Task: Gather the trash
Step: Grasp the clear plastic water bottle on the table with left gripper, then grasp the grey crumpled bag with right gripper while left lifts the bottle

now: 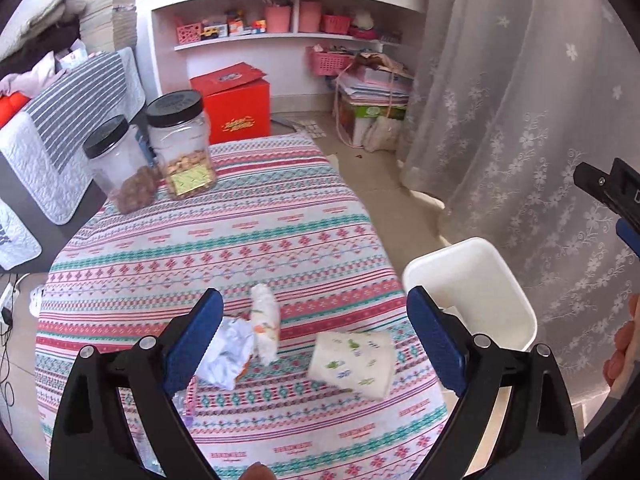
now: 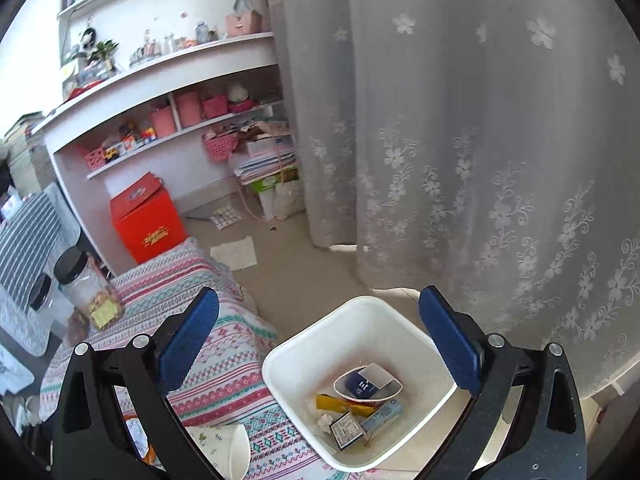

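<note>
My left gripper (image 1: pixel 316 332) is open above the patterned tablecloth (image 1: pixel 240 240), nothing pressed between its blue pads. Under it lie a paper cup (image 1: pixel 352 362) on its side, a crumpled white wrapper (image 1: pixel 224 354) and a rolled tissue (image 1: pixel 266 320). The white trash bin (image 1: pixel 480 276) stands just right of the table. My right gripper (image 2: pixel 320 334) is open over that bin (image 2: pixel 288 360), which holds a crushed cup (image 2: pixel 366 386), a yellow wrapper, small cartons and tissue. The paper cup (image 2: pixel 226 446) shows at the bottom of the right wrist view.
Two black-lidded clear jars (image 1: pixel 180 144) with snacks stand at the table's far left corner. A red box (image 1: pixel 238 104) sits on the floor before white shelves. A lace curtain (image 1: pixel 520 120) hangs right, close behind the bin. A striped quilt covers furniture at left.
</note>
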`<state>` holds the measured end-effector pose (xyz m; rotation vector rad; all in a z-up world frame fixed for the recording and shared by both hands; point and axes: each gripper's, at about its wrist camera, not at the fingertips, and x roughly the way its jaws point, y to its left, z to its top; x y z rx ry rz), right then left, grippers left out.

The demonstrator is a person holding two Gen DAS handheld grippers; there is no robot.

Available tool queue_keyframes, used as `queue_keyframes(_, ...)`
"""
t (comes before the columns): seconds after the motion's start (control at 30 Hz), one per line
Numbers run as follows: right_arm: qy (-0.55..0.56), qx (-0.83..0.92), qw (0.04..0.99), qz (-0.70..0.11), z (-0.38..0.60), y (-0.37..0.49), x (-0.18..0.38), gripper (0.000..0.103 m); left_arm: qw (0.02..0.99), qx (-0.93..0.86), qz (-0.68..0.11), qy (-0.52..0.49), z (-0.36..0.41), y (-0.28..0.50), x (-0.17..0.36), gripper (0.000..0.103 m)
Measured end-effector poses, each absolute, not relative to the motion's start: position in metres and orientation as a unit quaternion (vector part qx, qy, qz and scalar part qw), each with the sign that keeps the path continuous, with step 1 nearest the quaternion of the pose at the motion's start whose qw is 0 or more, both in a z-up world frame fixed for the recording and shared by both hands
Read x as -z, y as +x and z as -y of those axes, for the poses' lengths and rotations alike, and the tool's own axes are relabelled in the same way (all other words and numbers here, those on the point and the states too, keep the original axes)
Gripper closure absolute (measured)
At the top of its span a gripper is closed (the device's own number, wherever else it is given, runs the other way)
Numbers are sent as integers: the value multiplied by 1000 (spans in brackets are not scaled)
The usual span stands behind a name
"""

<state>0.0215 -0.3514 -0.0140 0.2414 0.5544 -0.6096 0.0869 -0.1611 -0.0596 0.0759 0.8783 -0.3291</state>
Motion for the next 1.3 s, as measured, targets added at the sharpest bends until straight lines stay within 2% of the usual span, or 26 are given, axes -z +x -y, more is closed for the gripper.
queue_keyframes(0.2, 86, 238, 915, -313, 307, 50, 27, 7, 877, 119, -461, 66, 105, 102, 72, 13)
queue_keyframes(0.47, 94, 153, 905, -385, 268, 88, 53, 7, 796, 111, -590, 83, 52, 122, 132, 13)
queue_keyframes(0.8, 66, 61, 890, -447, 218, 117, 82, 7, 733, 138, -665, 52, 40, 137, 190, 13)
queue_keyframes(0.83, 67, 52, 887, -454, 215, 119, 86, 7, 730, 140, -667, 49, 41, 138, 194, 15)
queue_keyframes(0.9, 70, 35, 881, -467, 209, 123, 91, 7, 721, 150, -676, 43, 40, 138, 200, 40)
queue_keyframes(1.03, 73, -5, 874, -481, 194, 129, 98, 7, 728, 153, -668, 20, 27, 136, 194, 41)
queue_keyframes(1.3, 33, -82, 853, -515, 148, 135, 116, 7, 775, 109, -619, -60, -39, 140, 147, 41)
